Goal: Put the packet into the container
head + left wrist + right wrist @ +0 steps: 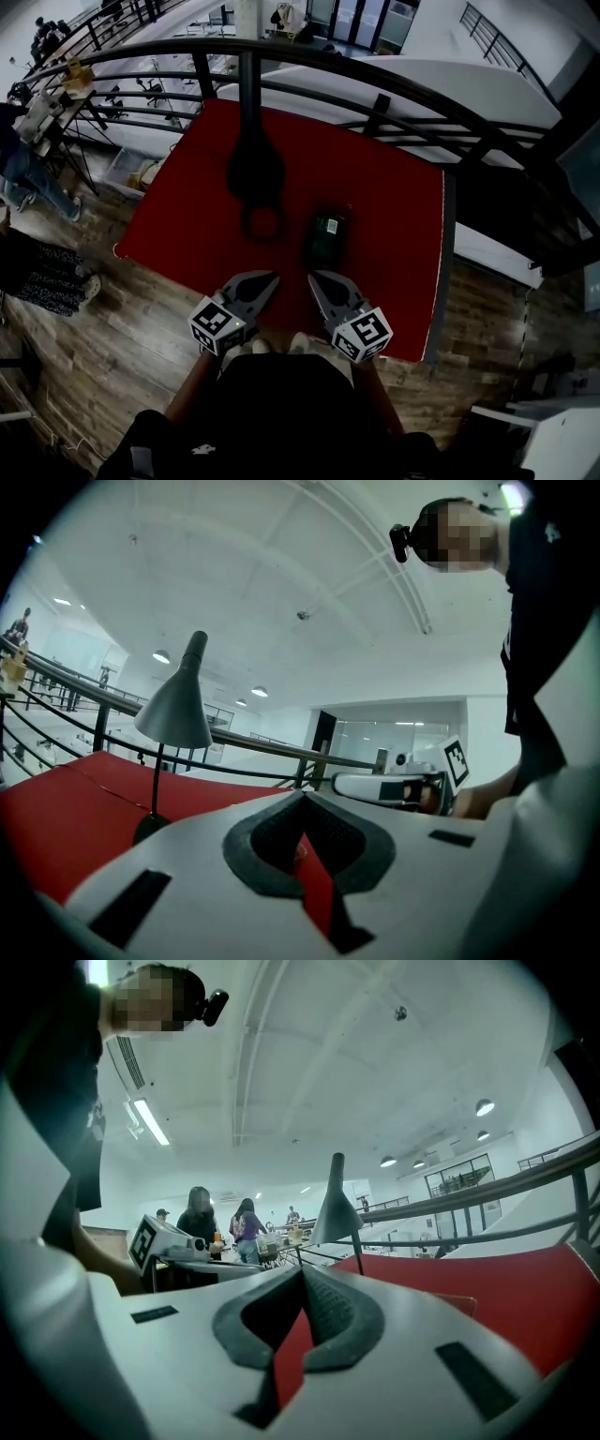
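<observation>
Lengthwise, the dark container [328, 236] points away; left tongs [273, 277] and right tongs [313, 277] pressed together.

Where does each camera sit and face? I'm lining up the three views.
Head view: on the person's head, looking steeply down at the red table; left tongs and right tongs show.
Left gripper view: on the left tongs, looking along shut jaws toward the lamp; torso at right.
Right gripper view: on the right tongs, likewise; torso at left.
Both gripper views share the lamp.
</observation>
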